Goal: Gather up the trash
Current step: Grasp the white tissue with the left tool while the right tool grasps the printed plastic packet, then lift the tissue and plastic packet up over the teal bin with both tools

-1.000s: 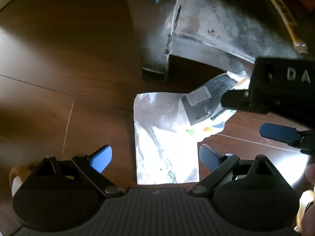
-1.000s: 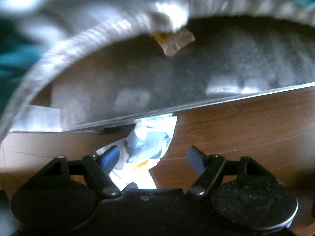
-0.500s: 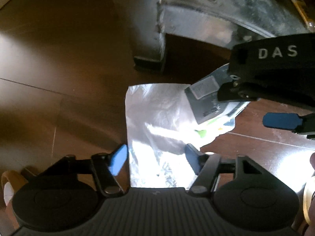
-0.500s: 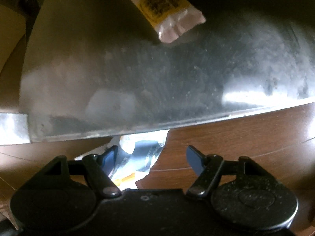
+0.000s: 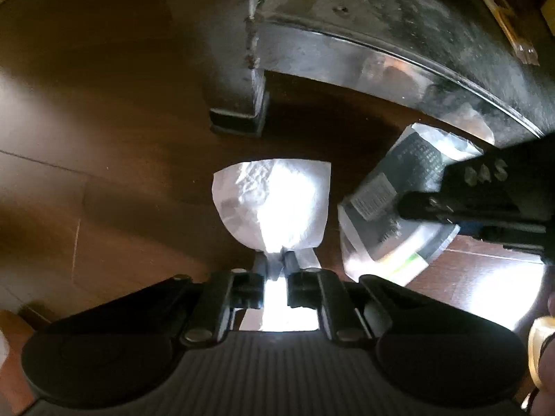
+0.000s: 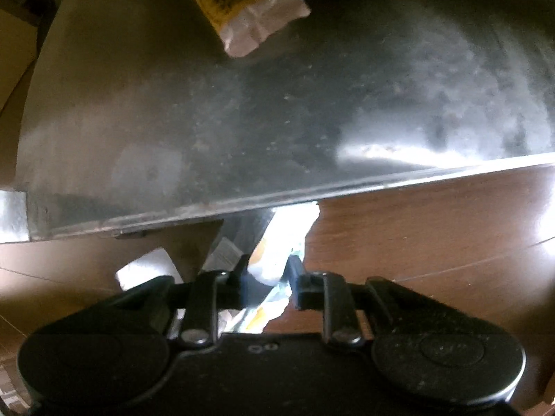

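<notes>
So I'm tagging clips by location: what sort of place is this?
Probably a room in a home. Dark wooden floor, a dusty metal dustpan standing on it, and two wrappers, a silver wrapper and a printed wrapper, each pinched in a gripper.

A shiny silver foil sheet (image 5: 274, 201) is being pinched at its near end, its far part fanning up and curling, glaring white in the light above the dark wooden floor. Just beside it on the right, a crumpled snack wrapper (image 5: 392, 208) is tilting up off the floor; it is dark grey with small print and a white label, pale at the edges with a green patch low down. A yellow-and-white packet (image 6: 249, 10) is lying in the metal dustpan.
</notes>
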Demonstrator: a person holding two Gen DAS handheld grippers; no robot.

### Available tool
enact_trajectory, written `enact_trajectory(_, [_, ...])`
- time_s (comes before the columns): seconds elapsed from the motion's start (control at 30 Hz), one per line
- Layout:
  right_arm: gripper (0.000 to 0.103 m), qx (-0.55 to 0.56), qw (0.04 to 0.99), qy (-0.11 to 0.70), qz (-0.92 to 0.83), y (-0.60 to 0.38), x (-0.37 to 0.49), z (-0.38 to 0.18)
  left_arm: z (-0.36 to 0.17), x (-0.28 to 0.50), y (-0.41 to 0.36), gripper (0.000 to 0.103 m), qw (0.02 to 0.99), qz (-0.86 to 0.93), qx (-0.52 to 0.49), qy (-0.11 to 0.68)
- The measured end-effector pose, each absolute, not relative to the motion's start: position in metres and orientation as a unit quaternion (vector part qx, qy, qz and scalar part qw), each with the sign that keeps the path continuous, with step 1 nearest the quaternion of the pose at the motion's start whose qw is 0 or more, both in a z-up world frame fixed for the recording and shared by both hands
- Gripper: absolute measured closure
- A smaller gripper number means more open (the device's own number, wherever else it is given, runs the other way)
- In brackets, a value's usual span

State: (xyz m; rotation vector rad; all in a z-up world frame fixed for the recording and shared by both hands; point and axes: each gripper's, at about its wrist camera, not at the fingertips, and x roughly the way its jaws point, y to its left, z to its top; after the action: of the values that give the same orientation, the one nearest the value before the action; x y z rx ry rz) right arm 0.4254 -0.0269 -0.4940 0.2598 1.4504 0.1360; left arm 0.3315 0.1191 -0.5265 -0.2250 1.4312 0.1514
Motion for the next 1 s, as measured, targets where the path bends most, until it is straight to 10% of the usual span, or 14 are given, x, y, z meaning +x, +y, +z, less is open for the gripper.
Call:
enact_trajectory(0.6, [0.098,0.098,0.752,0.650,0.053,-0.107,0.330,-0.419,-0.441,0.313,0.083,0.097,0.729,0.073,-0.104,0.673])
enact_trajectory(1.0, [0.099,0.071,0.819,0.558,0.116,-0.130,0.275,-0.261,-0.260,0.273,0.062,0.097,0.812,0.040,-0.096,0.574])
